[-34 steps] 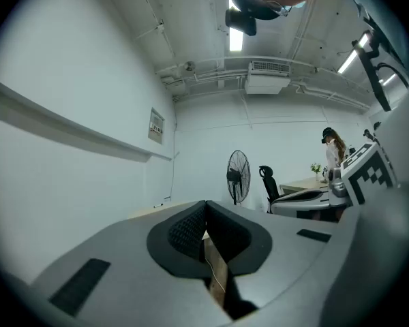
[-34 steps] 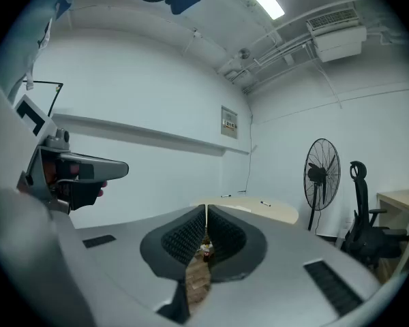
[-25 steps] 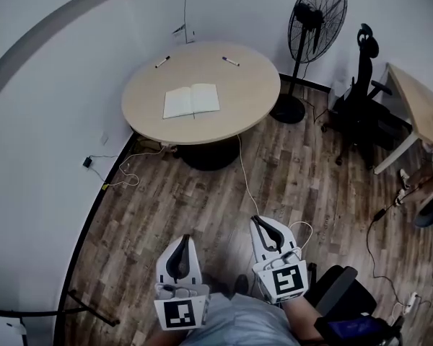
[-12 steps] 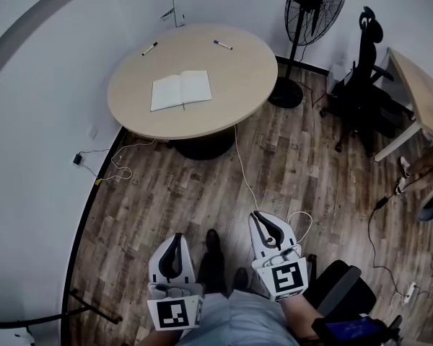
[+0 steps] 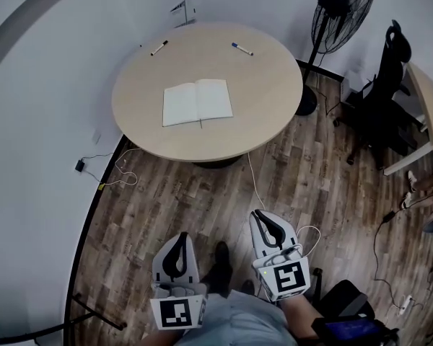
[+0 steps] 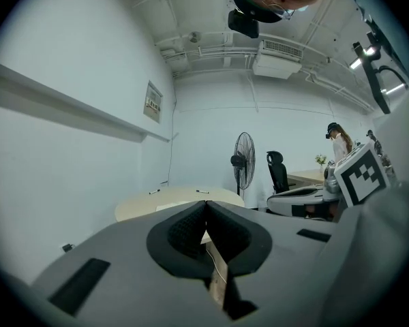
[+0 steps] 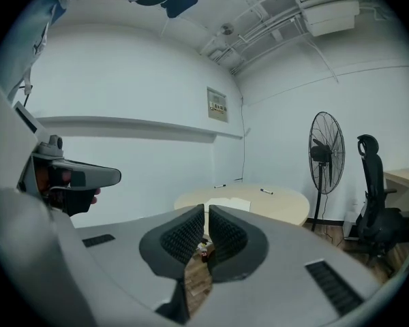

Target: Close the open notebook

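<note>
— Starting with the biggest thing: what fills the head view?

— A dark wooden floor (image 5: 202, 215), with a round, pale bench (image 5: 267, 114) standing on it close to the curved white wall.

— And around the bench?

— A black office chair (image 5: 390, 85) stands off to its right. A standing fan (image 5: 343, 2) rises between the chair and the bench, against the wall.

— Where are the two tools?

— Low in the head view, close to the person's body and well apart from the bench. Both point toward it. The left hand-held gripper (image 5: 182, 236) has its jaws fully together, with the pads meeting at the tip and nothing between them. The right hand-held gripper (image 5: 257, 213) is drawn together as well, and its own view shows only a thin slit between the pads, with just floor visible through it. It holds nothing.

— And the notebook?

— The notebook (image 5: 197, 101) lies open and flat near the middle of the bench, showing two pale pages, with its spine running away from the person. Neither tool touches it.

— Anything smaller?

— Two pens lie near the far edge. A dark-tipped pen (image 5: 159, 47) is on the left and a blue-tipped pen (image 5: 241, 48) on the right, both apart from the notebook.
</note>
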### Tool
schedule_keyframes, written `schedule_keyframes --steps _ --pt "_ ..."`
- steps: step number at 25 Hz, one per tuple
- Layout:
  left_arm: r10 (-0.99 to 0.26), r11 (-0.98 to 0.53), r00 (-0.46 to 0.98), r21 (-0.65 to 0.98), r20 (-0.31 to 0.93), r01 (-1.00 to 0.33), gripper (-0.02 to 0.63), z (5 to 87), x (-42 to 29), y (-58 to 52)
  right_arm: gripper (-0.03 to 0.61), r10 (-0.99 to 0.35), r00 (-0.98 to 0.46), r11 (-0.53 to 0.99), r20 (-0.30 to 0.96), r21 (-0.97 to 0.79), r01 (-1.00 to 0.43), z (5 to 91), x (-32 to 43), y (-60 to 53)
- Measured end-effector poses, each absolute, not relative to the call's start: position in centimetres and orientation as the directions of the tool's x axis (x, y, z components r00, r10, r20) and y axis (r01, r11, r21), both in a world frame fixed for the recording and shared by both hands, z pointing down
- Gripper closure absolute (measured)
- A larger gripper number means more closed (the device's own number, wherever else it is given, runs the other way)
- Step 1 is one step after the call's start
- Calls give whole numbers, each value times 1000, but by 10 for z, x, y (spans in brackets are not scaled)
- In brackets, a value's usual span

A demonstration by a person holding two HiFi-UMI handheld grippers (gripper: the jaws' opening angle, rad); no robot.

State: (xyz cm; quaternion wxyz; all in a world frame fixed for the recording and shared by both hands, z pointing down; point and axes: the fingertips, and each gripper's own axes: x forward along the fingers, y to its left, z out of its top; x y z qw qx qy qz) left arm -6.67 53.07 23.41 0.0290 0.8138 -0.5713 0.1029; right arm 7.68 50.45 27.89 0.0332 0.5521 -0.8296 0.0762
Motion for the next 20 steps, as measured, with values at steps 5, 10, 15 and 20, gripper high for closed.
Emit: schedule_keyframes --steps 5,10,15,20 --pt "-933 -337 325 -58 154 -940 595 212 -91 473 528 -911 -395 389 121 -68 -919 254 50 447" --pt "-936 -341 335 -44 108 -939 594 196 -112 429 528 -907 -402 399 123 -52 -916 239 28 409" --pt "-933 -352 348 -31 89 -935 595 188 -116 397 528 -913 -387 385 128 -35 -922 230 24 381" --pt "-929 -363 358 -56 94 -930 594 194 -113 372 528 -917 -372 371 144 -38 -928 235 29 357"
